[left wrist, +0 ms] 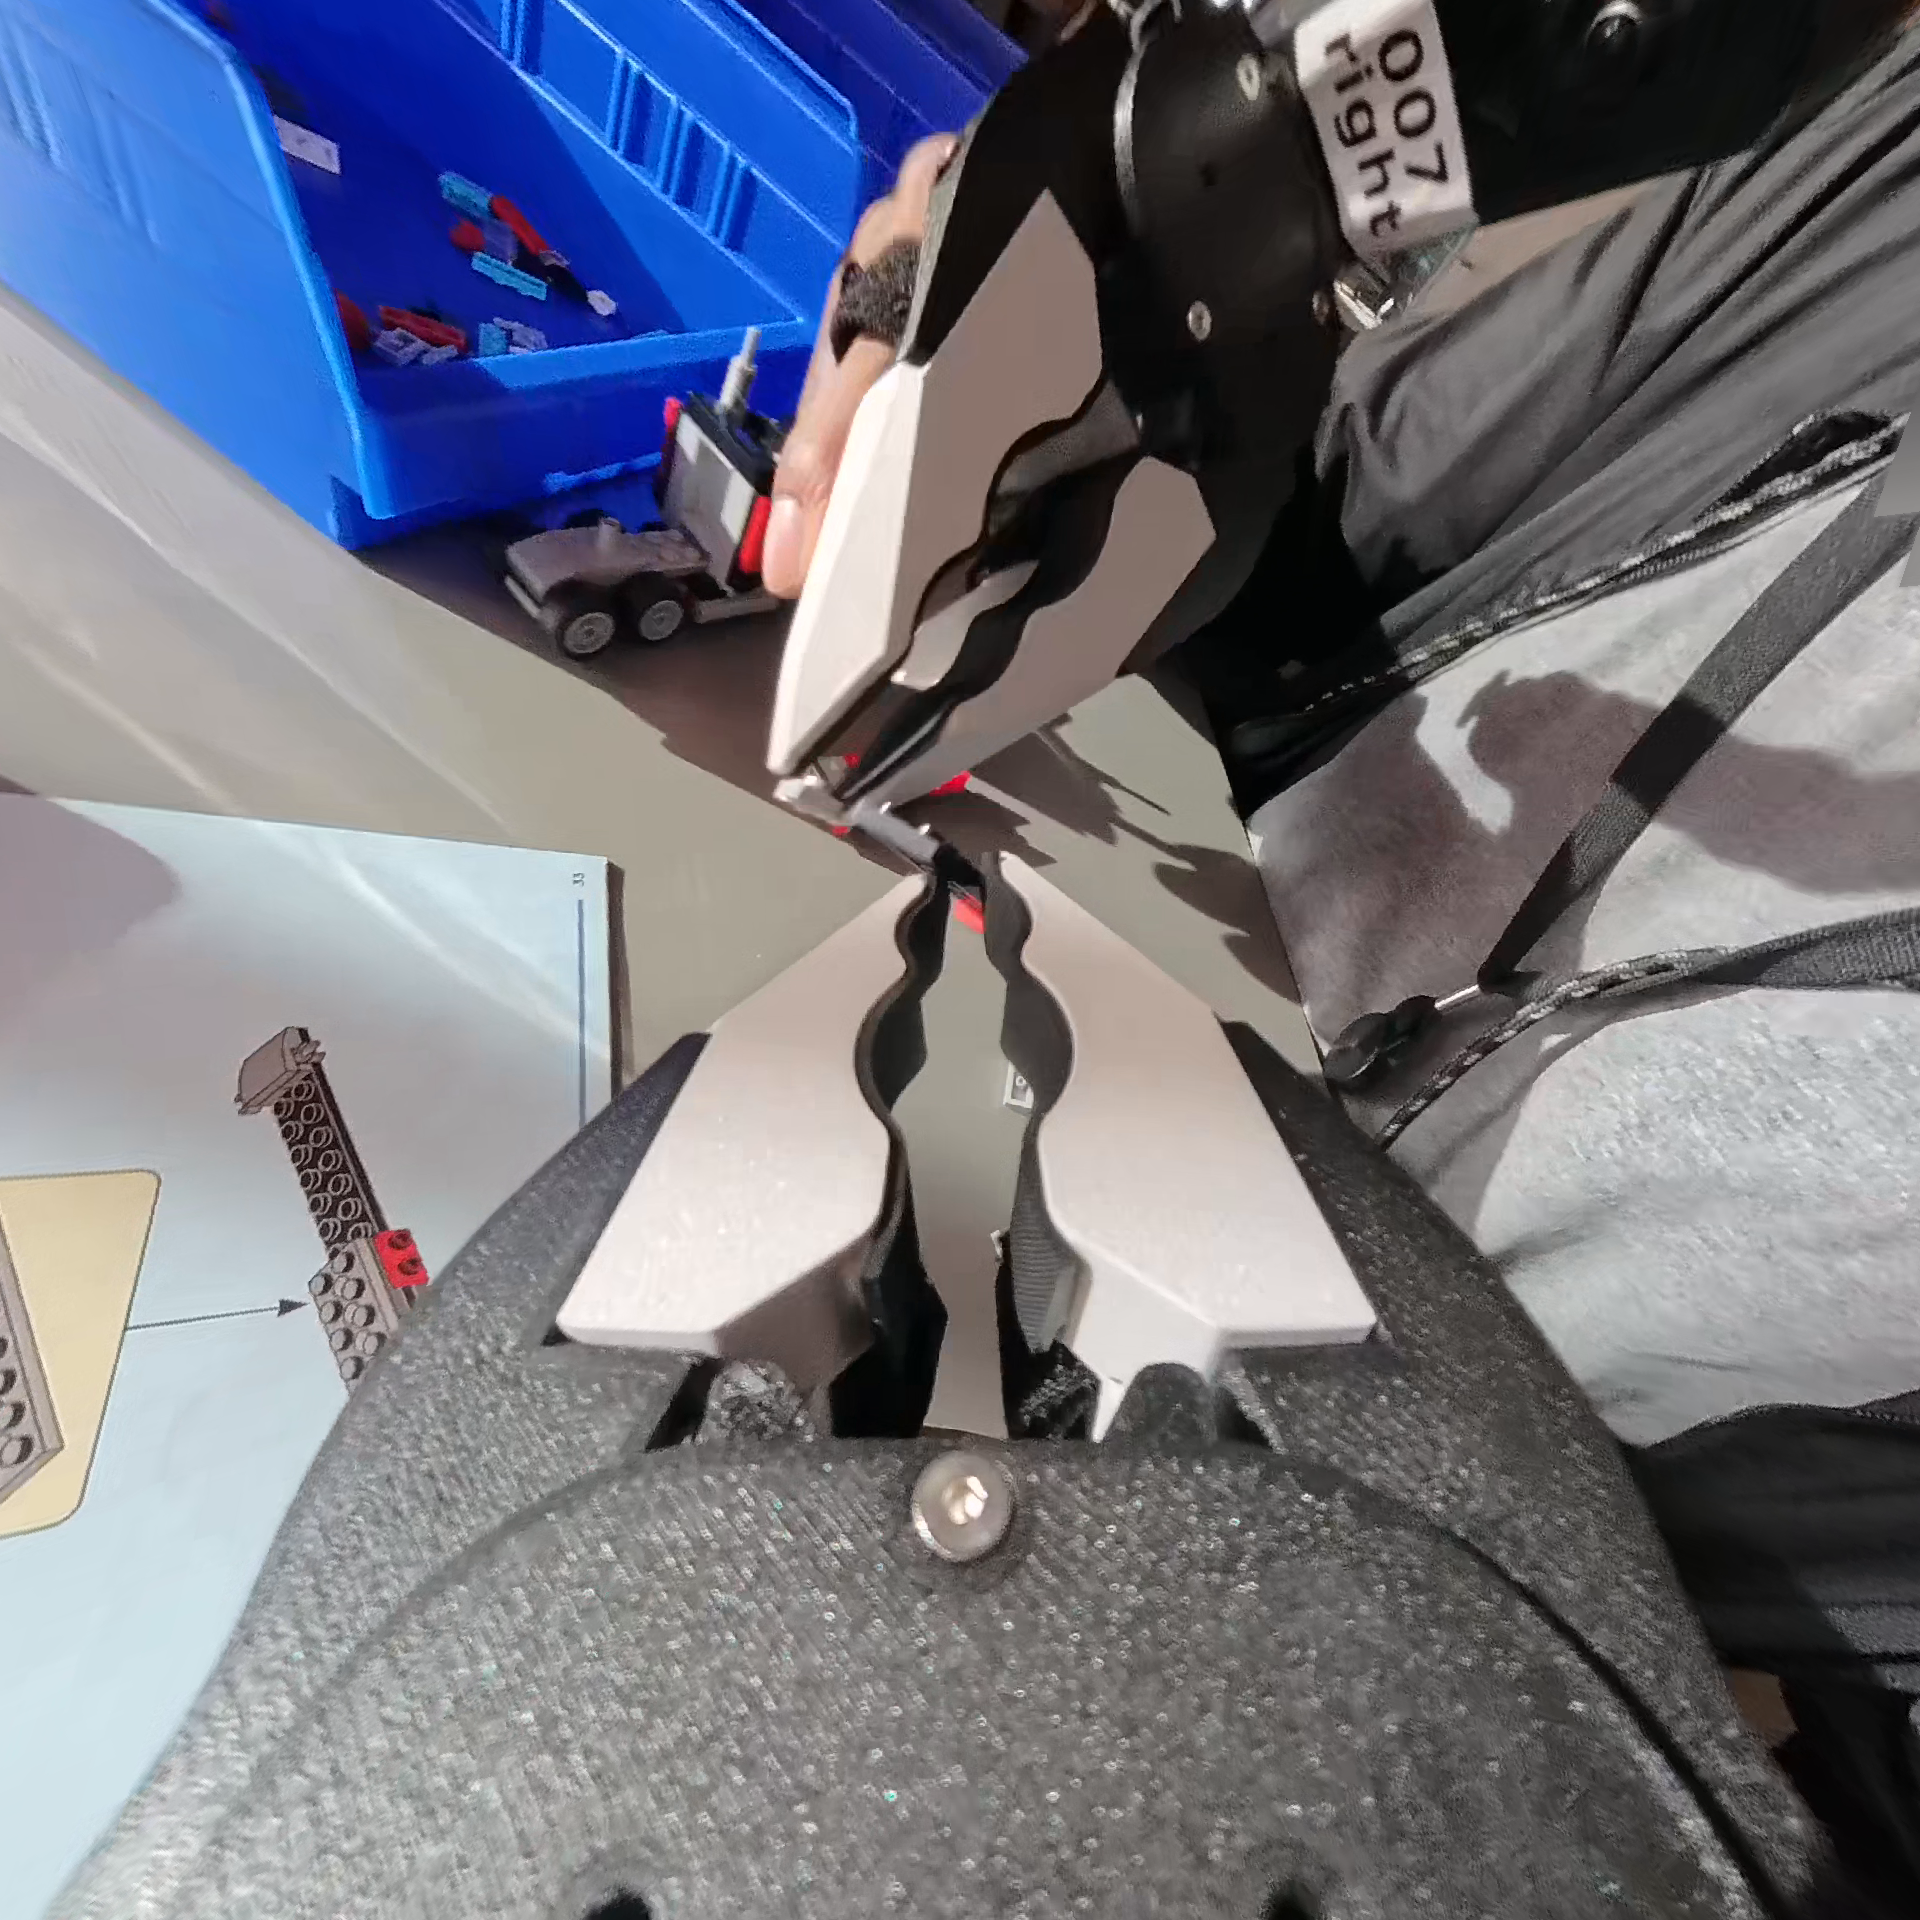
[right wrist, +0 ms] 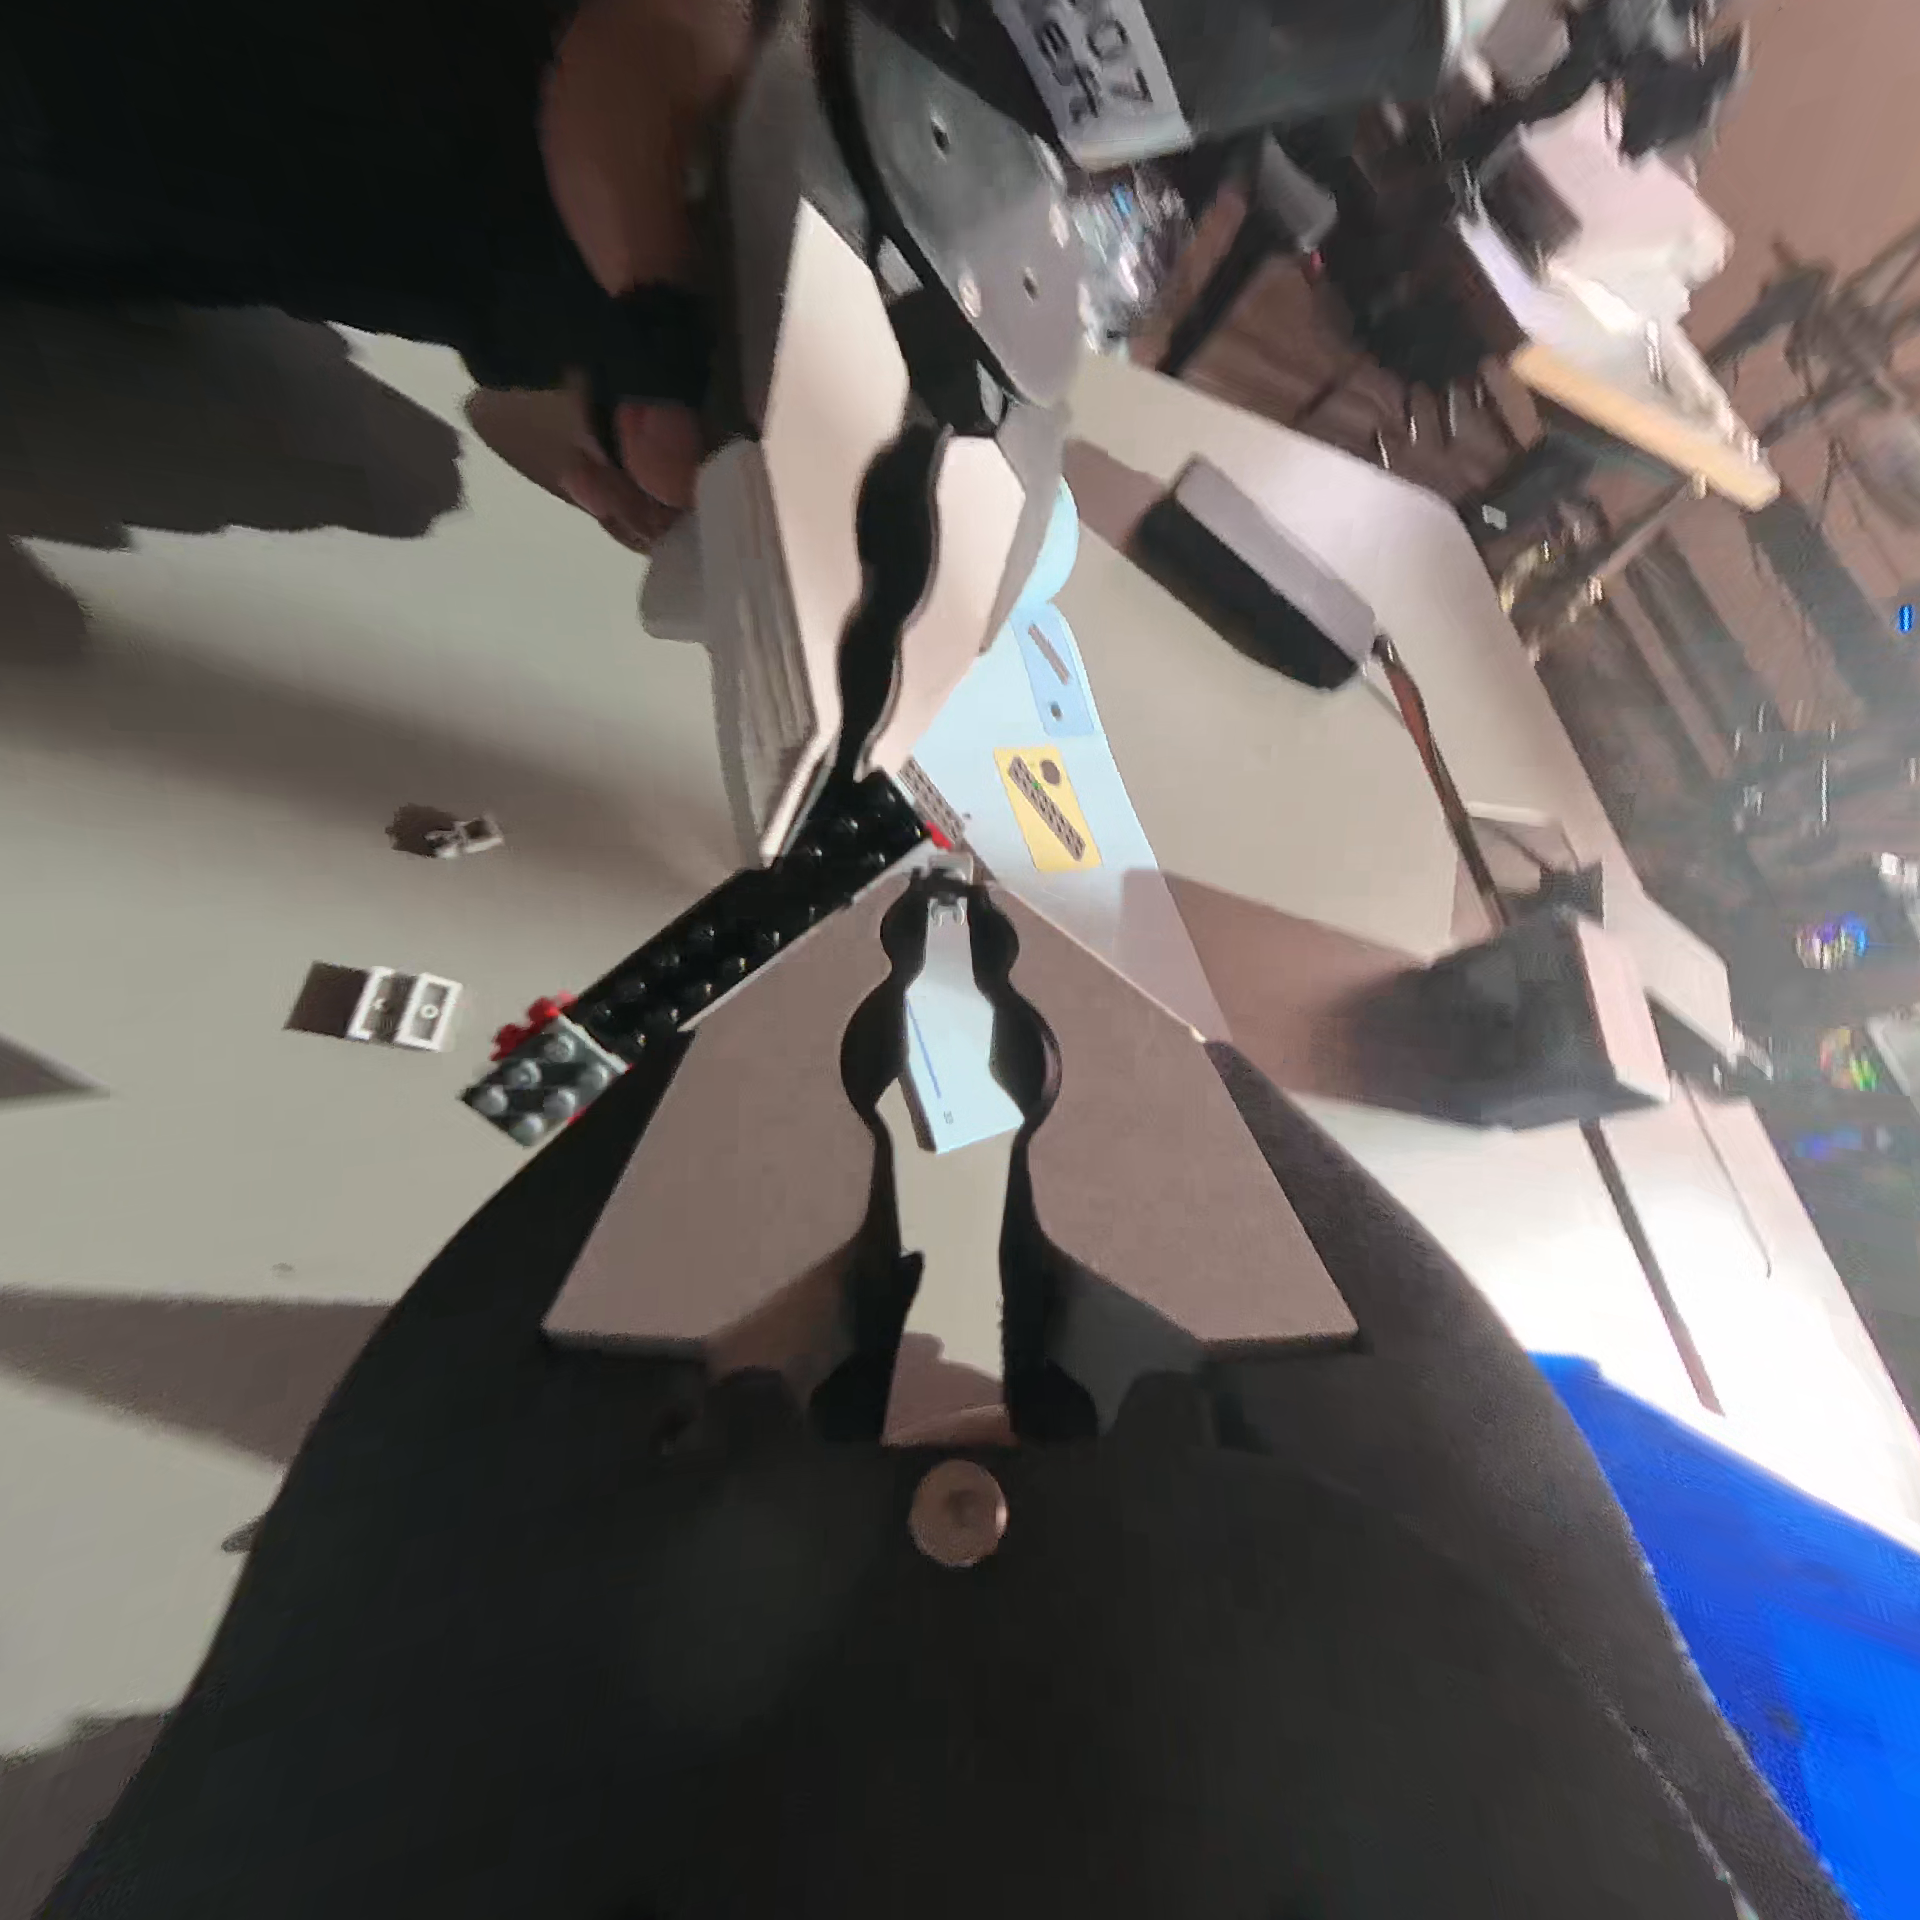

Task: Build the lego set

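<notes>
Far left of the left gripper: instruction booklet lying open on the table, page showing a long studded beam with a red piece.

Up and left of both grippers: blue bin holding loose red, teal and grey bricks. In front of the bin, a truck model, cab and wheels already on; looks like a finished or near-finished sub-build, as a judgement only.

Centre, left gripper: clenched on one end of the long black plate, red bits showing at the pinch. Plate held up off the table, a grey studded block with red pins fixed at its far end.

Just above it, tip to tip: right gripper, nipped shut on a small light-grey piece, hovering at the held end of the plate. Contact between piece and plate not clear; blurred there.

Left in the right wrist view: two stray parts on the table, a small dark one and a white one, unused.

Progress, judged: truck mostly built, beam sub-assembly partway, small piece not yet seated; loose bricks suggest more steps left.
</notes>
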Demonstrator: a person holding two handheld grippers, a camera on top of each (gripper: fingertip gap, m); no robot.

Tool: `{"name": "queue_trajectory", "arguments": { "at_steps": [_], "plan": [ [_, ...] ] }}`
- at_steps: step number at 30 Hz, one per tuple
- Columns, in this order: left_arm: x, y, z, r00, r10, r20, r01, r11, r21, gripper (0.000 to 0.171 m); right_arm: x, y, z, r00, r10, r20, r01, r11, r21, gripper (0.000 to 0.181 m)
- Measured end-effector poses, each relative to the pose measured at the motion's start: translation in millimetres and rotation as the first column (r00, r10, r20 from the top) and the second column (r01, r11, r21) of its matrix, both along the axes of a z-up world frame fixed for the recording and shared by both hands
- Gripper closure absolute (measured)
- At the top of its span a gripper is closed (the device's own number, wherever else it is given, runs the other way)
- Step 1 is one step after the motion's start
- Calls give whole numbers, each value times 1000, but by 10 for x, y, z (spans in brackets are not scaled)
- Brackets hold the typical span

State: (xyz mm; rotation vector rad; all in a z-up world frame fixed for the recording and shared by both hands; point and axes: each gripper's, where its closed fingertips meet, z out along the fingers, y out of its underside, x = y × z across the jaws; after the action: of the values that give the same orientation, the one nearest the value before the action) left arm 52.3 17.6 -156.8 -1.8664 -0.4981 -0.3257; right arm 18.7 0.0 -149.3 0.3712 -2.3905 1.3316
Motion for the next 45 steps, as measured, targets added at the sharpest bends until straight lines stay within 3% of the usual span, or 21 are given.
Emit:
{"name": "queue_trajectory", "arguments": {
  "at_steps": [2,5,10,25,34,45],
  "plan": [
    [-50,-28,-9,999,35,21,-35,999,-4,165,-115,25,-107,989,-132,64,128,990,54,173],
    [-109,-76,-127,996,83,41,-81,995,-66,167,-166,58,-269,959,-237,157,218,968,125,173],
    [-104,-77,-169,994,94,58,-90,993,-74,167,-217,68,-430,930,-310,197,276,944,182,172],
    [-144,-128,-159,987,144,73,-141,989,-51,167,-190,-1,-475,933,-282,225,253,956,149,172],
    [-154,-178,-103,985,156,68,-155,988,-27,167,-195,-204,-307,959,-154,238,154,988,21,172],
    [-209,-369,-80,970,220,105,-221,975,-1,167,-380,-595,-65,951,-94,294,134,984,-118,172]
  ]
}}
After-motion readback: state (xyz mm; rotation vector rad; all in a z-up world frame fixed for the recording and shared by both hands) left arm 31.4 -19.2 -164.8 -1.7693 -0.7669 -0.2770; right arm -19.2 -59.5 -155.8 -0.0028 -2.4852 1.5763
